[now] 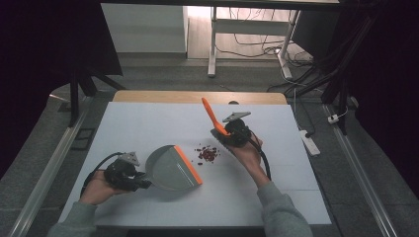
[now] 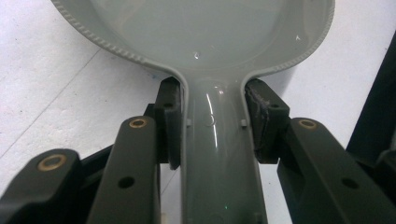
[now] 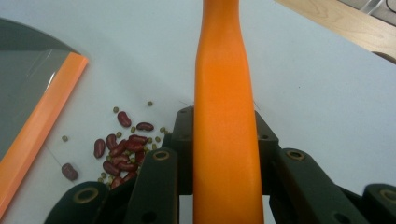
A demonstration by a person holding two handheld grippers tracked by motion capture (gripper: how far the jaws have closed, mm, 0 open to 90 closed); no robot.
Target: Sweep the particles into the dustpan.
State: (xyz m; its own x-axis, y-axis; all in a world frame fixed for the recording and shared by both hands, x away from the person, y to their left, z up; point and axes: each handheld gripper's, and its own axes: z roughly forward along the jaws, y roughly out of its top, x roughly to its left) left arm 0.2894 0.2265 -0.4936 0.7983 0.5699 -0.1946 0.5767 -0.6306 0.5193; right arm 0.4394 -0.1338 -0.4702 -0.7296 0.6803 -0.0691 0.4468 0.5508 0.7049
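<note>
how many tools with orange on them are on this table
2: the grey dustpan with an orange lip, held by the left gripper, and the orange brush handle clamped in the right gripper.

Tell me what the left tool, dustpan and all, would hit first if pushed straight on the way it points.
Probably the pile of beans: the left tool aims its dustpan toward them, orange lip leading. Exact line is uncertain.

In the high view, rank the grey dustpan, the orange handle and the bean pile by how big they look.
1. Grey dustpan, held by the left tongs: clearly largest.
2. Orange handle, in the right tongs.
3. Bean pile.
The handle is longer but thinner than the pile, so those two are close.
</note>
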